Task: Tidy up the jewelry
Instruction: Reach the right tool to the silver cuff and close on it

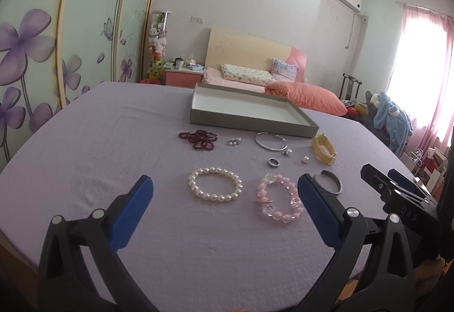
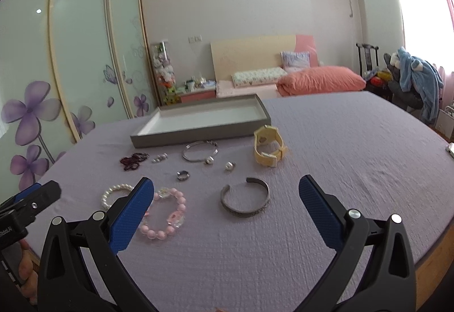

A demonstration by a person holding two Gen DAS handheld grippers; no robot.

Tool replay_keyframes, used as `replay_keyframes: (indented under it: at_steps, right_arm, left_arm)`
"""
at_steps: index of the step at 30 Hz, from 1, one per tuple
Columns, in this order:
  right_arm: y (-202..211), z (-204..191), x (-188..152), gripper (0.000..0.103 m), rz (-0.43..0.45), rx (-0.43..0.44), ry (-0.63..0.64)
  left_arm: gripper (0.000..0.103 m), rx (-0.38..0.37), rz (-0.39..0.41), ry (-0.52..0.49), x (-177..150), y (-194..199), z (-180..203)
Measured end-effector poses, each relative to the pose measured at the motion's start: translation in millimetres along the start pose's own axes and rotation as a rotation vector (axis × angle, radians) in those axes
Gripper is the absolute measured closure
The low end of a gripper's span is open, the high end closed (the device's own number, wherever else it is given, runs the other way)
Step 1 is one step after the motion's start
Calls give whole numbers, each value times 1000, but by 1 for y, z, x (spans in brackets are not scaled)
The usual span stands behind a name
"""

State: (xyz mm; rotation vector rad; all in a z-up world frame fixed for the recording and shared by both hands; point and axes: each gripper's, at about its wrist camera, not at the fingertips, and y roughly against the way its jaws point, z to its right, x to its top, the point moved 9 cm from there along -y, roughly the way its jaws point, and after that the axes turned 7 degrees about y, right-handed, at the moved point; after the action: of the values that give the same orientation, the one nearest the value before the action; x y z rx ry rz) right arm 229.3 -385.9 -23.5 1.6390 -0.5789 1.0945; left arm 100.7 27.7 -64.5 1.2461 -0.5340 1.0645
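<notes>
Showing only here: cuff bangle whole.

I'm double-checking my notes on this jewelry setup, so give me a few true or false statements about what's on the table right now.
1. The grey tray is empty. True.
2. The left gripper holds the pearl bracelet. False: it is open; the bracelet lies on the cloth.
3. The yellow watch lies outside the tray. True.
4. The right gripper is shut on the grey cuff bangle. False: it is open, holding nothing.
5. The pink bead bracelet sits inside the tray. False: it lies beside the pearl bracelet.
</notes>
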Motion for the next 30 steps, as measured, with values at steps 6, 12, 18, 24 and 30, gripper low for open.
replay_keyframes:
  at_steps: [6,12,18,24,30]
  right_arm:
    - [-36,10,-15,1,-156,8,0]
    - [-67,15,-39,1,-316,-15,25]
    - [-83,15,-48,4,-419,-53,62]
    - [-89,12,-41,15,-427,-49,87]
    - [-92,10,-37,18,-426,-43,92]
  left_arm:
    - [2,32,-71,20,-7,-26,-18]
    - [2,26,-113,35,-13,-41,-28]
    - [2,33,-141,31,-19,-49,-31]
    - [2,39,-161,29,-21,-56,-33]
    - [2,56,-177,5,-22,-60,-36]
